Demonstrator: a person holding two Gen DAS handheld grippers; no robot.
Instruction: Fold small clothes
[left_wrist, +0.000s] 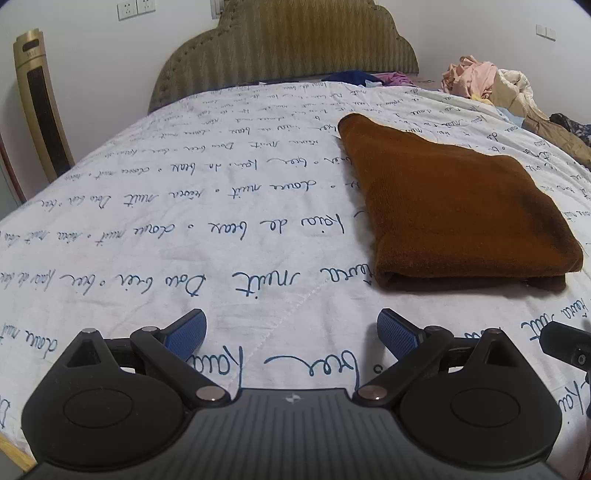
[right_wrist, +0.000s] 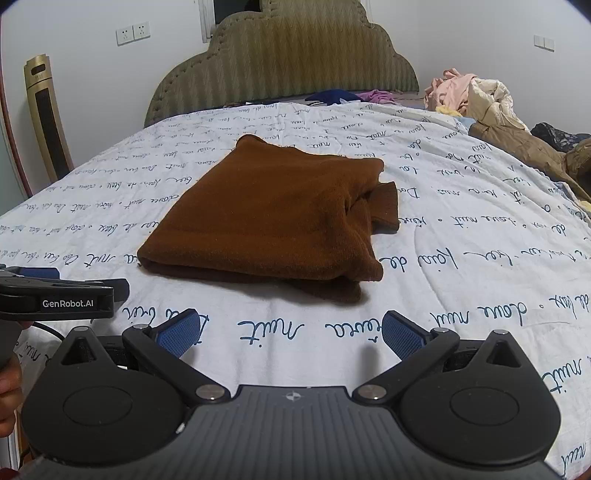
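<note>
Both the left gripper and right gripper are hovering with fingers spread, empty; the sleeve's sticking out of the folded brown sweater, so nudging it risks unravelling the stack.

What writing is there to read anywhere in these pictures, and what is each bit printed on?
"GenRobot.AI": white letters on the side of the left gripper, seen in the right wrist view.
Blue cursive script repeated all over the white bedspread: it appears upside down; I cannot read it with confidence.
Small emblem on the right gripper body: a symbol, no letters.
Tower fan panel: marking too small to read.
Brown folded garment: no visible label.
</note>
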